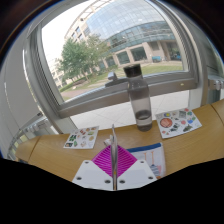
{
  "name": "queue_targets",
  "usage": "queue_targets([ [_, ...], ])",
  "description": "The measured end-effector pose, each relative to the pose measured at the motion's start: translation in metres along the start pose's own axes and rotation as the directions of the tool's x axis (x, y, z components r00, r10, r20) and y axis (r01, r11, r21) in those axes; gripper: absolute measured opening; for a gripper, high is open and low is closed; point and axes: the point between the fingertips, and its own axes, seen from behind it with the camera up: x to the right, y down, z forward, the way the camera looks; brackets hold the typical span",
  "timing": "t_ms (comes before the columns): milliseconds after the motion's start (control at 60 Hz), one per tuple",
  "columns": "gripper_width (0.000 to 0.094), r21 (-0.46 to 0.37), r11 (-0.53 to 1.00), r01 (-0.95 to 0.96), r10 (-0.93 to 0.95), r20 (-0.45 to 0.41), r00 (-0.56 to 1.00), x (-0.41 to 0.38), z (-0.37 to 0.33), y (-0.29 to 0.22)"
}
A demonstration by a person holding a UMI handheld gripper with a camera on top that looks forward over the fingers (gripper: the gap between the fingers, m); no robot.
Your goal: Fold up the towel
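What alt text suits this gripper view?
The gripper has its fingers shut together above a wooden table, holding nothing. Beyond it stands a water bottle between two sticker sheets, before a window facing buildings; no towel is visible.

Your gripper (114,160) sits low over the table (45,152), fingers closed together with the pads meeting at the centre line. Just ahead of the fingertips, slightly right, a paper sheet (150,155) lies flat on the table. Beyond that, a bottle (139,98) stands upright near the table's far edge, right of the finger line. A sticker sheet (180,122) lies flat to the bottle's right; a second printed sheet (82,137) lies left of the bottle, nearer you. Behind the table runs the window (110,45); through it, a building (125,35) and a tree (80,55) left of it
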Motion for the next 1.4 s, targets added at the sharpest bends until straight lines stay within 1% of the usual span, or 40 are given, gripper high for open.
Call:
queue_targets([
  [50,0.0026,0.004,0.999,0.033,-0.033,-0.053,0.998,0.036,-0.006,-0.004],
  [133,0.0028,-0.018,0.998,0.068,-0.070,-0.128,0.989,0.089,-0.006,0.002],
  [183,0.0076,-0.028,0.996,0.082,-0.085,-0.165,0.983,0.116,-0.004,0.008],
  [250,0.0227,-0.052,0.994,0.098,-0.107,-0.233,0.966,0.152,-0.001,0.018],
  [300,0.0305,-0.067,0.991,0.119,-0.133,-0.270,0.954,0.171,0.001,0.024],
  [367,0.0500,-0.072,0.989,0.132,-0.148,-0.300,0.942,0.188,0.000,0.028],
  [400,0.0567,-0.060,0.989,0.134,-0.146,-0.314,0.938,0.193,-0.001,0.025],
  [500,0.0618,-0.017,0.989,0.150,-0.148,-0.302,0.942,0.185,-0.012,0.012],
  [583,0.0700,0.044,0.989,0.144,-0.128,-0.253,0.959,0.160,-0.024,-0.004],
  [633,0.0734,0.080,0.987,0.137,-0.116,-0.227,0.967,0.141,-0.033,-0.014],
  [700,0.0764,0.117,0.985,0.129,-0.103,-0.203,0.974,0.118,-0.046,-0.022],
  [783,0.0794,0.167,0.973,0.162,-0.121,-0.231,0.965,0.096,-0.059,-0.029],
  [850,0.0808,0.188,0.964,0.187,-0.135,-0.259,0.957,0.081,-0.066,-0.025],
  [1000,0.0816,0.192,0.963,0.189,-0.137,-0.253,0.958,0.035,-0.079,0.006],
  [1150,0.0818,0.156,0.970,0.185,-0.143,-0.248,0.958,-0.002,-0.090,0.051],
  [1217,0.0818,0.153,0.969,0.194,-0.153,-0.249,0.956,-0.016,-0.099,0.065],
  [1317,0.0821,0.153,0.965,0.211,-0.167,-0.258,0.951,-0.032,-0.113,0.079],
  [1400,0.0818,0.158,0.965,0.210,-0.168,-0.242,0.956,-0.045,-0.123,0.086],
])
